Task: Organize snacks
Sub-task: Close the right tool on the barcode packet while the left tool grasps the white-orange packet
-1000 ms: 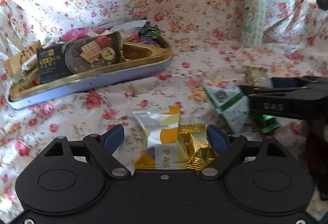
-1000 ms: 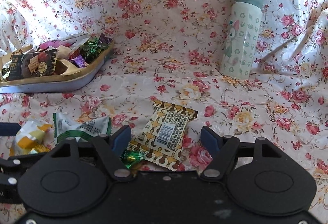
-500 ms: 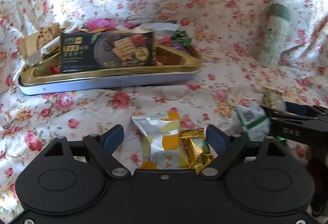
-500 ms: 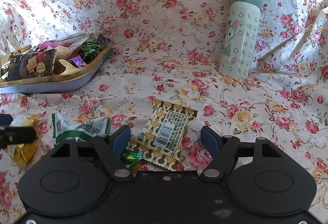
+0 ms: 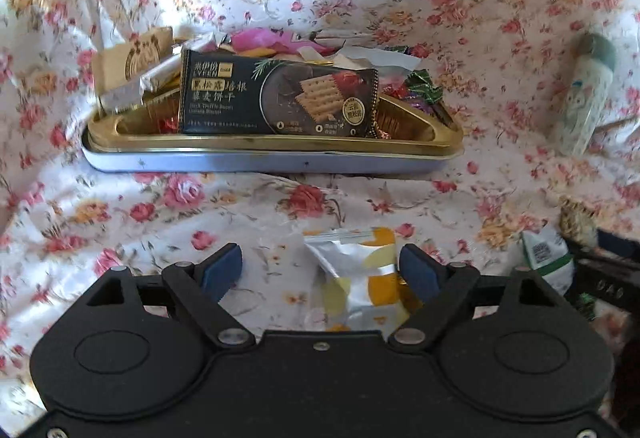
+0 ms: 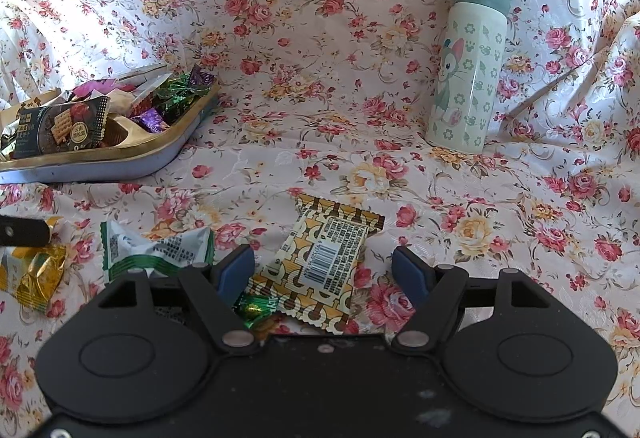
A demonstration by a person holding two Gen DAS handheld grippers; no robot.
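Well, tin (image 5: 256, 161) (gold-lined), cracker packet (image 5: 276, 99), candies (image 6: 176, 97)

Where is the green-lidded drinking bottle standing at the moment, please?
In the right wrist view the drinking bottle stands upright on the floral cloth at upper right, far from the snack tin at left.

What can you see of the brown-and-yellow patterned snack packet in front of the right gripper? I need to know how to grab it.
The patterned packet is a sealed, crimp-ended pillow pack, glossy like foil or plastic, printed with brown and yellow arches. It lies flat on the floral cloth, tilted, its barcode label facing up. It sits between the open fingers of the right gripper, which do not press on it. Its lower left corner lies against a green foil candy.
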